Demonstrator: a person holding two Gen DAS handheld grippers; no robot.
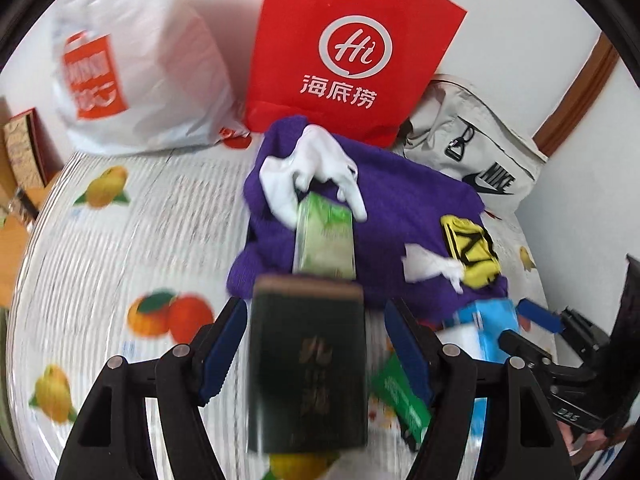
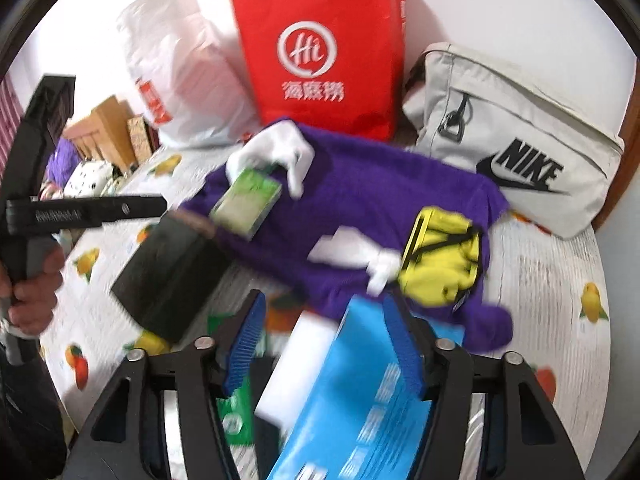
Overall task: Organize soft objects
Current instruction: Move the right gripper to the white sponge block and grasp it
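Left gripper (image 1: 316, 344): jaws apart, dark green box (image 1: 308, 364) between them, contact unclear through blur. Right gripper (image 2: 326, 344): blue pack (image 2: 360, 400) between jaws, grip unclear. Centre frame: purple sweater (image 2: 360, 208) on fruit-print tablecloth (image 1: 120, 240), carrying white gloves (image 1: 316, 168) and a yellow pouch (image 2: 444, 260). Far: red "Hi" bag (image 1: 352, 48), "NIKE" bag (image 2: 520, 136).

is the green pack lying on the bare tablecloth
No, the green pack lies on the purple garment, partly under a white glove.
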